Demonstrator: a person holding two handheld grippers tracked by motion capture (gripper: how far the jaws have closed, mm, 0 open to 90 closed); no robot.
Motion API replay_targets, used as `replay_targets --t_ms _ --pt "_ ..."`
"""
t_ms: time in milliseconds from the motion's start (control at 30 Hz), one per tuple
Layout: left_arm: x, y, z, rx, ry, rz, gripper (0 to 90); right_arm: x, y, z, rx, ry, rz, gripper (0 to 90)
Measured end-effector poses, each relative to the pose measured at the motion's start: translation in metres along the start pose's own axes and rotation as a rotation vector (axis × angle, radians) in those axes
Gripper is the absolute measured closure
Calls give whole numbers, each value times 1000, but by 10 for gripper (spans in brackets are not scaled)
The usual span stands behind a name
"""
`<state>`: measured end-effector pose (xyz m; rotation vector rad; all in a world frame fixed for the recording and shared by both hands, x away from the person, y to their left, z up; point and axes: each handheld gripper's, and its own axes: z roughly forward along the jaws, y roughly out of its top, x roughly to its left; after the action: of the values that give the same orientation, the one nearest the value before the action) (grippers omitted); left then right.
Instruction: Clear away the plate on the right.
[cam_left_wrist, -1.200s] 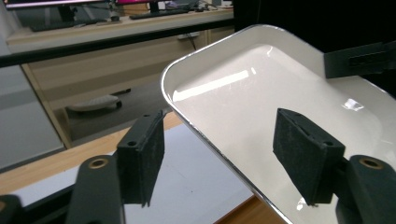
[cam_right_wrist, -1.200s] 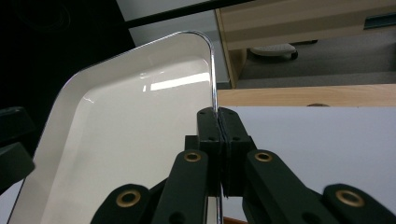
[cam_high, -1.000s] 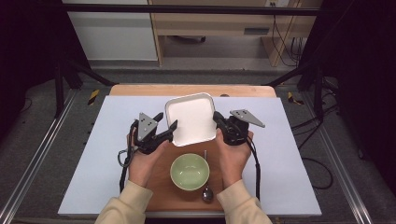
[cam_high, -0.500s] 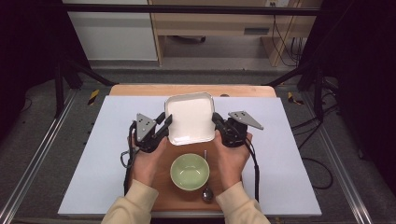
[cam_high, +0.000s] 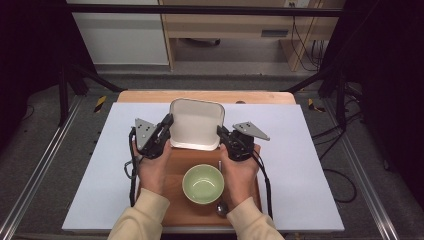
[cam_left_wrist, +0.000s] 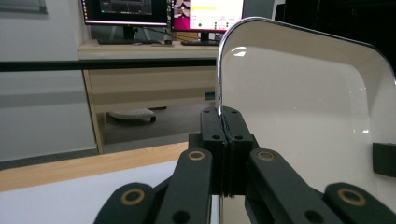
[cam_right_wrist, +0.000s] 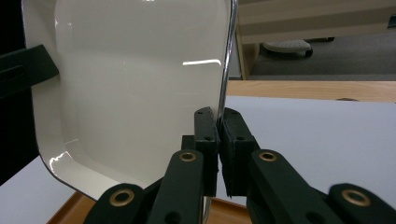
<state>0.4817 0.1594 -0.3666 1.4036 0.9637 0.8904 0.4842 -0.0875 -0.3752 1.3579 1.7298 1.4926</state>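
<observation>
A white square plate (cam_high: 195, 124) with a dark rim hangs tilted above the table, held by its two side edges. My left gripper (cam_high: 165, 125) is shut on its left rim, and the jaws pinch that edge in the left gripper view (cam_left_wrist: 223, 122), with the plate (cam_left_wrist: 303, 107) to their right. My right gripper (cam_high: 222, 134) is shut on the right rim (cam_right_wrist: 218, 125), the plate (cam_right_wrist: 135, 88) spreading to the left. A green bowl (cam_high: 202, 183) sits on a brown wooden tray (cam_high: 172, 162) below the plate, between the person's hands.
A spoon (cam_high: 221, 207) lies on the tray beside the bowl's right side. A white mat (cam_high: 310, 170) covers the table, with a wooden strip (cam_high: 150, 96) along the far edge. Dark frame legs (cam_high: 65, 85) stand beyond both far corners.
Both grippers have carried the plate a little farther from the person and slightly left. It has turned from skewed to square with the table.
</observation>
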Motion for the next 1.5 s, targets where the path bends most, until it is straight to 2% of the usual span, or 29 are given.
replay_targets --t_ms 100,267,333,400,467,533,667,767,867,1000,1233,1333,1500 --pt "0 1 0 0 0 1 892 0 -1 2 -1 4 -6 856" --pt "4 1 1 11 9 12 892 -2 -1 0 -22 21 -39 778" --pt "8 1 1 10 18 3 893 -3 -1 -1 -23 31 -48 732" --pt "12 2 1 8 28 -1 893 -6 -1 -4 -35 28 -81 668" --pt "17 3 0 7 37 0 893 -9 -2 -5 -53 50 -104 588" --pt "21 4 -1 9 44 3 893 -13 -4 -6 -55 52 -136 520" --pt "29 5 -3 11 54 -5 892 -24 -7 -8 -62 51 -161 416" --pt "33 4 -5 14 59 -14 892 -32 -8 -10 -68 50 -170 354" --pt "36 3 -5 19 56 -20 892 -40 -8 -12 -77 64 -156 309" --pt "38 3 -6 20 58 -19 892 -48 -7 -16 -64 60 -159 237" --pt "43 3 -8 22 62 -21 893 -56 -9 -24 -71 5 -230 180" --pt "49 2 -11 23 69 -27 892 -66 -10 -31 -85 7 -250 158" --pt "58 1 -17 32 77 -28 893 -86 -15 -46 -92 -26 -277 186"
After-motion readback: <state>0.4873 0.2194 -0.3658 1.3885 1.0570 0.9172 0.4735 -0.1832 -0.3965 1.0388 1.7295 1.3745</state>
